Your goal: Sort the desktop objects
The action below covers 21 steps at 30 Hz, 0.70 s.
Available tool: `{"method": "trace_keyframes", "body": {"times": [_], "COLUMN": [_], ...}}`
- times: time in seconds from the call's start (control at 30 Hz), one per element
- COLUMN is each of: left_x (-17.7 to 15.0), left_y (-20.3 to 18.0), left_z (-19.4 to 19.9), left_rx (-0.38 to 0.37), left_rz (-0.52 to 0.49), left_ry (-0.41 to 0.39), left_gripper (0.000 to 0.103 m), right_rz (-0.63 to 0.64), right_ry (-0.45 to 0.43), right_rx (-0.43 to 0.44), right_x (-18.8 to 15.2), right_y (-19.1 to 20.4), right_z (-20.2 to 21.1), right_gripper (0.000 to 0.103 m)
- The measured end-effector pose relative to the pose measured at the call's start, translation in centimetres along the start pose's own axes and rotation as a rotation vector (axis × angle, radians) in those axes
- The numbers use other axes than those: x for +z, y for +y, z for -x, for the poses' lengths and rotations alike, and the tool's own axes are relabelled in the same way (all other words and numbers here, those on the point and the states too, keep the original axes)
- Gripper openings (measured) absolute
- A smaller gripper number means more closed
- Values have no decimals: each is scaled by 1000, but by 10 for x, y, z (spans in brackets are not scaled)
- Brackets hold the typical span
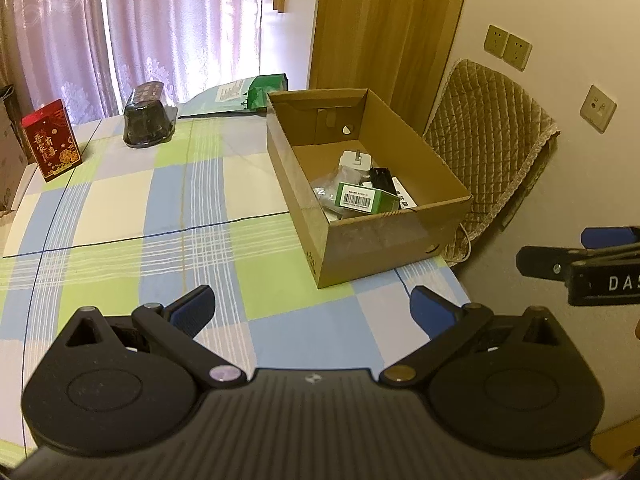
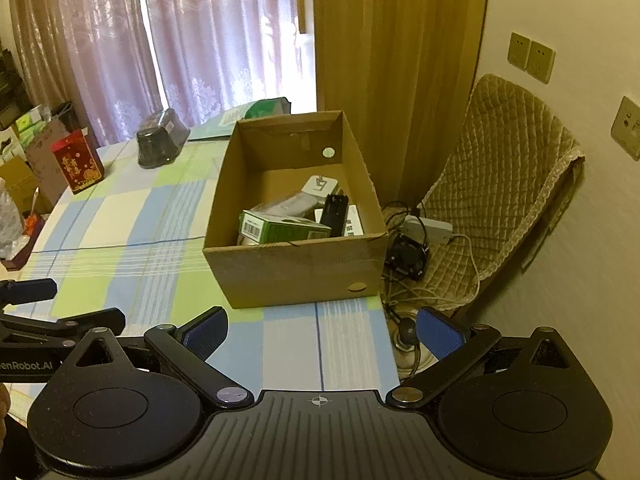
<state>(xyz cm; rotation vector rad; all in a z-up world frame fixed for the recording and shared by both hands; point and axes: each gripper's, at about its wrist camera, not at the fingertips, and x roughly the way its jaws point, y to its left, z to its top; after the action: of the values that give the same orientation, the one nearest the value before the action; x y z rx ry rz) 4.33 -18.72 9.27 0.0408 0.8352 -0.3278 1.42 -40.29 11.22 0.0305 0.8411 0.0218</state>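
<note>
An open cardboard box point(image 1: 400, 236) point(image 2: 296, 276) stands on the right part of the checked tablecloth. Inside lie a green carton with a barcode point(image 1: 366, 199) point(image 2: 280, 229), a white plug adapter point(image 1: 356, 160) point(image 2: 320, 186), a black block point(image 1: 385, 179) point(image 2: 335, 209) and a clear bag. My left gripper point(image 1: 312, 312) is open above the cloth in front of the box, holding nothing. My right gripper point(image 2: 322, 332) is open too, over the table's right front edge, empty. Each gripper's side shows in the other's view.
A red printed box point(image 1: 52, 140) point(image 2: 78, 166) and a dark plastic-wrapped container point(image 1: 148, 118) point(image 2: 162, 136) sit at the far left of the table. A green bag point(image 1: 264, 92) lies behind the box. A padded chair point(image 2: 508, 184) with cables and a power strip point(image 2: 428, 226) stands right of the table.
</note>
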Motion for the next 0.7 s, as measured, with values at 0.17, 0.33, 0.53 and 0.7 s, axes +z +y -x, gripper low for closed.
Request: {"method": "trace_keyframes", "body": {"times": [0.17, 0.33, 0.53, 0.7], "left_x": [-4, -6, -9, -11], "left_y": [-1, 1, 4, 6], "left_z": [5, 7, 9, 9], "left_rx": [16, 20, 24, 27], "left_rz": [-8, -4, -2, 2], "left_ry": [-20, -23, -16, -15], "left_gripper": [102, 102, 102, 102], "right_rz": [11, 13, 15, 17], "right_ry": [-3, 2, 11, 17], "right_rx": [1, -4, 4, 9], "right_x": [1, -1, -5, -6], "right_y": [5, 7, 10, 11], "right_z": [6, 7, 4, 2], "right_gripper": [102, 102, 102, 102]}}
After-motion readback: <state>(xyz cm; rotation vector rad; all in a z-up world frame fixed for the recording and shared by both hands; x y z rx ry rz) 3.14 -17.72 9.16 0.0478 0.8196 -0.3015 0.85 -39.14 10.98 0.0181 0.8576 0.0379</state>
